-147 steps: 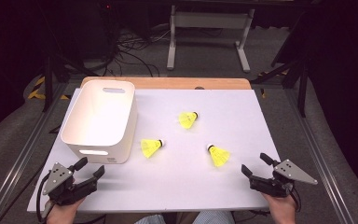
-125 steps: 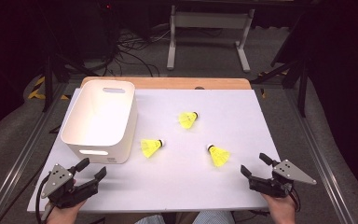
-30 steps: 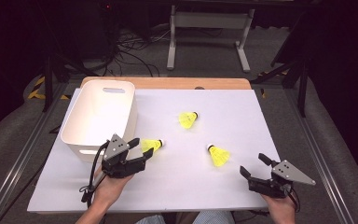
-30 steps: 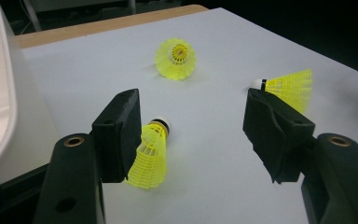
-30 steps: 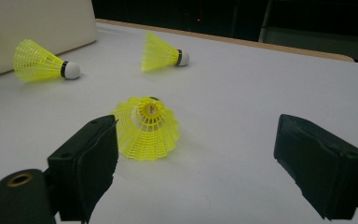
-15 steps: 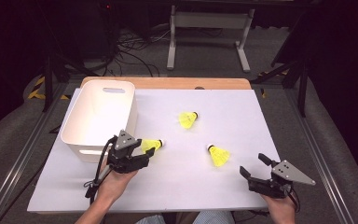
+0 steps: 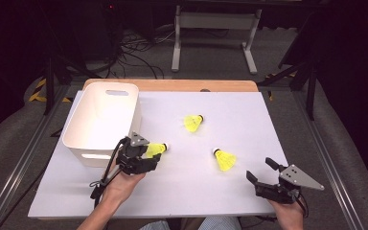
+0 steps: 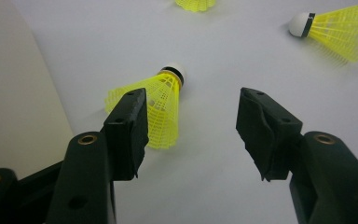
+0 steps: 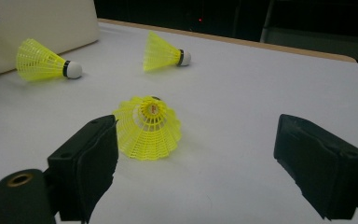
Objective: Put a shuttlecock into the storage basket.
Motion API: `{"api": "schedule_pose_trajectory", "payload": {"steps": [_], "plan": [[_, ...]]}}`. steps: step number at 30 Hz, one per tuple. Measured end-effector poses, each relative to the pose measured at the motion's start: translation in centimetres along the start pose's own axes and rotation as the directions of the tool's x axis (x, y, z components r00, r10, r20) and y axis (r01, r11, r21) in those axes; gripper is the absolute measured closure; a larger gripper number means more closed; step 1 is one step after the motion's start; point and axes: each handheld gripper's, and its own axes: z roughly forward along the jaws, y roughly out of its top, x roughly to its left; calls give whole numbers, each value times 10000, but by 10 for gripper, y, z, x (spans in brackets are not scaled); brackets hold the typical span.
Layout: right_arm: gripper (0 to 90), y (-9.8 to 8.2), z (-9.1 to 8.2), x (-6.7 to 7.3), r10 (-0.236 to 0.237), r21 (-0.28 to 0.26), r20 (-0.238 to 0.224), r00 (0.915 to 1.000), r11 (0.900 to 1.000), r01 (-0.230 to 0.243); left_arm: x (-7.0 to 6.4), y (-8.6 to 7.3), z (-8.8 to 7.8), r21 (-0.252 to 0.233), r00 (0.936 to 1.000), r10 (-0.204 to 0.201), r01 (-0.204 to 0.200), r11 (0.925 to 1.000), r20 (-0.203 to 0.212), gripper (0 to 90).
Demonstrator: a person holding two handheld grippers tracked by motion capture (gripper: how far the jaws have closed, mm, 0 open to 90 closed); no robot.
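Your left hand-held gripper [image 8: 191, 121] has just been closing, jaws unclenched around the yellow shuttlecock [image 8: 156, 105]; it's featherlight with a crushable skirt, so pinch gently near the cork.

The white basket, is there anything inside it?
The white basket looks empty: the high view shows only its bare white inside. All three yellow shuttlecocks lie outside on the table. The floor corner behind its near wall is hidden.

A white counter [image 7: 268, 120] with a wooden strip along its upper edge carries a white plastic bin [image 7: 101, 122] at left and three yellow shuttlecocks: upper centre [image 7: 192, 122], centre-right [image 7: 224, 159], and beside the bin [image 7: 155, 149].
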Motion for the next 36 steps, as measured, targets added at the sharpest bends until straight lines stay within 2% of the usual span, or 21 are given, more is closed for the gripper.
{"api": "schedule_pose_trajectory", "payload": {"steps": [3, 5, 16, 23, 31, 36], "plan": [[143, 0, 0, 0, 8, 7, 5, 10000, 10000, -8, -3, 2, 4, 394, 9995, 237, -228, 9990, -227, 450], [143, 0, 0, 0, 4, 0, 3, 10000, 10000, -4, -3, 3, 6, 558, 9994, 265, -252, 9981, -220, 452], [143, 0, 0, 0, -35, -9, -13, 10000, 10000, 35, -1, 6, 17, 1420, 9997, 57, -26, 9899, -217, 476], [144, 0, 0, 1, -37, -21, -17, 10000, 10000, 37, 0, 8, 28, 1973, 9997, -27, 71, 9803, -229, 507], [143, 0, -1, 0, -42, -40, -66, 10000, 10000, 42, 2, 9, 38, 2322, 9994, 51, 32, 9727, -351, 537], [144, 0, -1, 1, -81, -43, -98, 9999, 10000, 81, 5, 11, 44, 2577, 9993, -112, 199, 9660, -352, 579]]}}
